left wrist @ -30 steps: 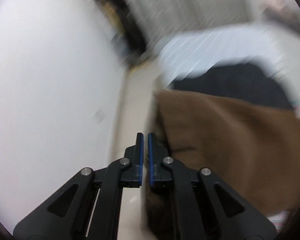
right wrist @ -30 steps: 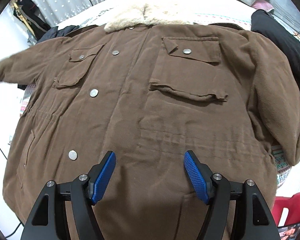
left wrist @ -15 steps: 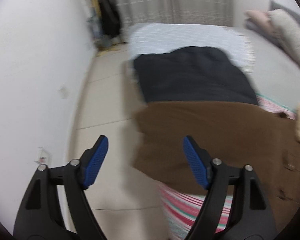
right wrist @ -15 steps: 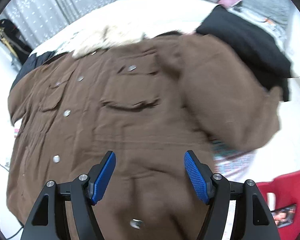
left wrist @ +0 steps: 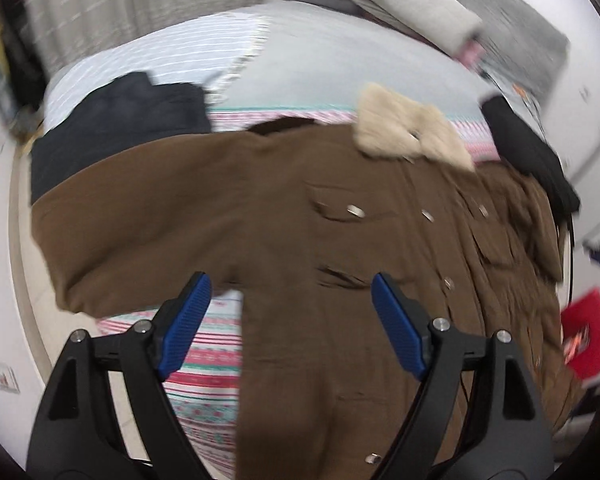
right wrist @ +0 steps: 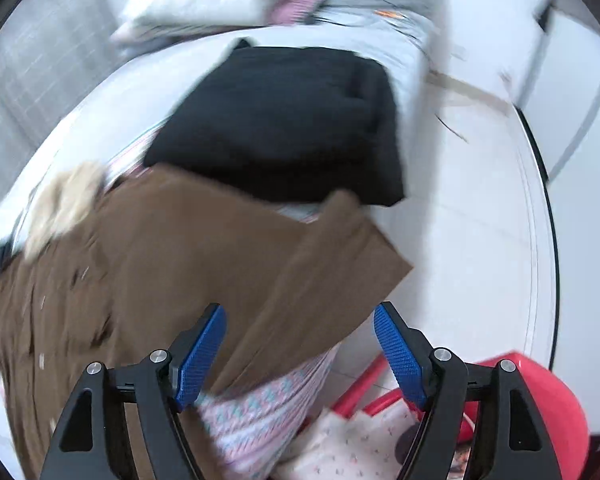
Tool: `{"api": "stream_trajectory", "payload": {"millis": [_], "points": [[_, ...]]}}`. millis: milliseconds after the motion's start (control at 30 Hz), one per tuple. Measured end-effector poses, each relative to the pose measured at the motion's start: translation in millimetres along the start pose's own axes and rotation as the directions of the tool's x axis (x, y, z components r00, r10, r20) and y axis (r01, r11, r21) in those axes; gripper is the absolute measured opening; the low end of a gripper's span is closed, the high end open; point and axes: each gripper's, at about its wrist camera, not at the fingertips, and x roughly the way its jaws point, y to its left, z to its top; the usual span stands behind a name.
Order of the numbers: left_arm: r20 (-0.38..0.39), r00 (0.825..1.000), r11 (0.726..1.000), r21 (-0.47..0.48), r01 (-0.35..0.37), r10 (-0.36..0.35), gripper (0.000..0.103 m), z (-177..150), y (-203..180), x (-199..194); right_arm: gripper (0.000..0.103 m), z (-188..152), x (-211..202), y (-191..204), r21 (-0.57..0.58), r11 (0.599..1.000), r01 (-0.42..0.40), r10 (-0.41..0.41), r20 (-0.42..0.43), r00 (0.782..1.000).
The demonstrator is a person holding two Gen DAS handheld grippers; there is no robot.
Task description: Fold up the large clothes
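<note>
Brown coat lies spread, front up, on the bed, fur collar toward the pillows | left hand-held gripper tilts steeply down over its body, released, nothing held | right hand-held gripper angles down above the sleeve, jaws opening, nothing pinched

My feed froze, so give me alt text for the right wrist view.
The right gripper, jaws opening and empty, hangs over the sleeve of a brown coat spread on a bed. A folded black garment lies beyond the sleeve.
</note>
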Motion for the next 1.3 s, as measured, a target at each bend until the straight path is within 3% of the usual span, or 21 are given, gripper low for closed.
{"api": "stream_trajectory", "payload": {"millis": [133,233,300,367,400,433,467,533,600,633,733,833,900,933,1000,1067,1133,1233,1267,1300], "points": [[-0.031,0.998,0.996,0.073,0.054,-0.052,0.083,-9.8,-40.6,9.1,0.078,22.9,54.3,-20.7,0.164,0.985,-0.059,0.069,-0.055,0.996],[-0.039,0.995,0.992,0.090,0.092,-0.089,0.083,-19.0,-62.8,19.5,0.078,29.9,95.4,-14.2,0.200,0.978,-0.067,0.083,-0.074,0.994],[-0.047,0.995,0.990,0.105,0.097,-0.093,0.083,-26.0,-75.1,28.5,0.073,29.0,115.0,-10.3,0.195,0.980,-0.031,0.051,-0.097,0.994],[-0.049,0.994,0.990,0.103,0.098,-0.094,0.083,-32.6,-81.0,34.4,0.046,21.4,121.3,-2.0,0.134,0.991,0.025,-0.013,-0.092,0.996],[-0.053,0.993,0.989,0.103,0.107,-0.102,0.083,-35.2,-82.1,38.5,0.037,18.6,117.3,0.6,0.089,0.995,0.035,-0.028,-0.074,0.997],[-0.059,0.993,0.988,0.103,0.111,-0.106,0.083,-37.0,-80.9,40.9,0.019,14.4,110.7,2.3,0.031,0.999,0.039,-0.037,-0.060,0.997],[-0.063,0.992,0.989,0.100,0.111,-0.105,0.083,-38.9,-81.3,44.4,0.011,8.2,102.5,1.3,-0.027,0.998,0.056,-0.057,-0.058,0.997],[-0.080,0.992,0.991,0.090,0.101,-0.094,0.083,-39.9,-78.4,54.3,0.011,-4.3,92.2,-8.2,-0.093,0.982,0.165,-0.173,-0.090,0.981],[-0.092,0.992,0.993,0.077,0.088,-0.081,0.083,-40.1,-75.4,62.7,0.012,-20.6,88.6,-22.2,-0.186,0.909,0.373,-0.403,-0.160,0.901],[-0.097,0.992,0.994,0.072,0.084,-0.077,0.083,-40.1,-74.3,66.1,0.013,-24.4,85.8,-23.9,-0.212,0.895,0.392,-0.428,-0.163,0.889],[-0.101,0.992,0.994,0.073,0.078,-0.071,0.083,-40.1,-73.4,70.0,0.026,-29.1,64.8,-24.7,-0.212,0.913,0.349,-0.385,-0.165,0.908],[-0.096,0.994,0.994,0.090,0.056,-0.047,0.083,-40.4,-73.5,67.9,0.068,-24.0,43.1,-7.5,-0.291,0.857,0.425,-0.467,-0.092,0.879],[-0.093,0.995,0.993,0.112,0.047,-0.037,0.083,-41.0,-72.6,66.3,0.072,-18.2,28.6,0.1,-0.303,0.849,0.432,-0.460,-0.025,0.887],[-0.093,0.995,0.992,0.118,0.040,-0.029,0.083,-40.5,-71.3,66.9,0.073,-15.7,21.4,2.6,-0.302,0.861,0.409,-0.428,0.003,0.904],[-0.097,0.995,0.992,0.123,0.020,-0.008,0.083,-38.0,-69.4,70.3,0.076,-5.1,16.3,14.6,-0.307,0.906,0.291,-0.292,0.042,0.955],[-0.110,0.994,0.994,0.110,0.005,0.007,0.083,-34.5,-68.6,75.8,0.078,-1.7,25.2,32.0,-0.353,0.919,0.178,-0.173,0.044,0.984],[-0.121,0.993,0.995,0.097,0.011,0.000,0.083,-32.3,-70.4,79.0,0.078,7.7,49.1,44.0,-0.417,0.901,0.115,-0.111,0.033,0.993],[-0.135,0.991,0.992,0.124,0.014,0.003,0.083,-29.1,-79.5,80.7,0.078,27.0,106.7,54.3,-0.487,0.864,0.124,-0.156,-0.024,0.988],[-0.135,0.991,0.990,0.141,0.005,0.014,0.083,-27.9,-83.2,81.2,0.079,30.4,122.7,49.9,-0.491,0.862,0.128,-0.174,-0.048,0.984],[-0.131,0.991,0.986,0.167,-0.012,0.035,0.083,-25.7,-88.5,81.9,0.082,36.6,136.9,42.6,-0.469,0.879,0.090,-0.143,-0.079,0.987]]}}
